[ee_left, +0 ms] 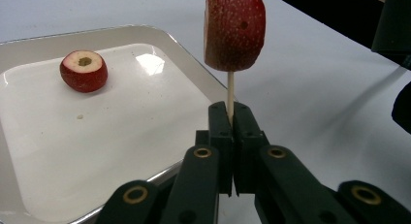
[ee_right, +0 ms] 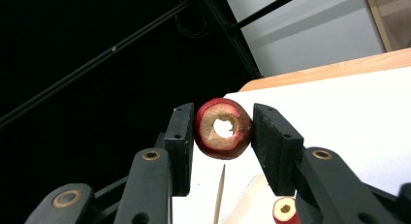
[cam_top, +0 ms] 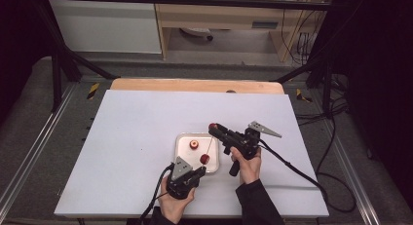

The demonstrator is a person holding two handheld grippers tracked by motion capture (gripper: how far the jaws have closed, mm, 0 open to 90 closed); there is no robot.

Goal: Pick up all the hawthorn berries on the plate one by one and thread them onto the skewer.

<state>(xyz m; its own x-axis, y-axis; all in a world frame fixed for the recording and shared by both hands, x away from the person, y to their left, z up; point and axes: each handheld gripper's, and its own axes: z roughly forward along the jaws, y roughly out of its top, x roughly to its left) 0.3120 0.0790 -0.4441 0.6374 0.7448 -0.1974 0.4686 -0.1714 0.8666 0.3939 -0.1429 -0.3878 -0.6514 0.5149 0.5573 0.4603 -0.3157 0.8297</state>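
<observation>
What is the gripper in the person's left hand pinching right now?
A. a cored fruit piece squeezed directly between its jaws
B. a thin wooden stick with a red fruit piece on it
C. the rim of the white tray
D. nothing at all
B: in the left gripper view, the left gripper is shut on the stick, which bears a red fruit piece.

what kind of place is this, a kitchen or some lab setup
Likely a lab recording rig, not a kitchen: a black metal frame surrounds the white table, cables trail across the floor, and wooden shelving stands behind.
</observation>
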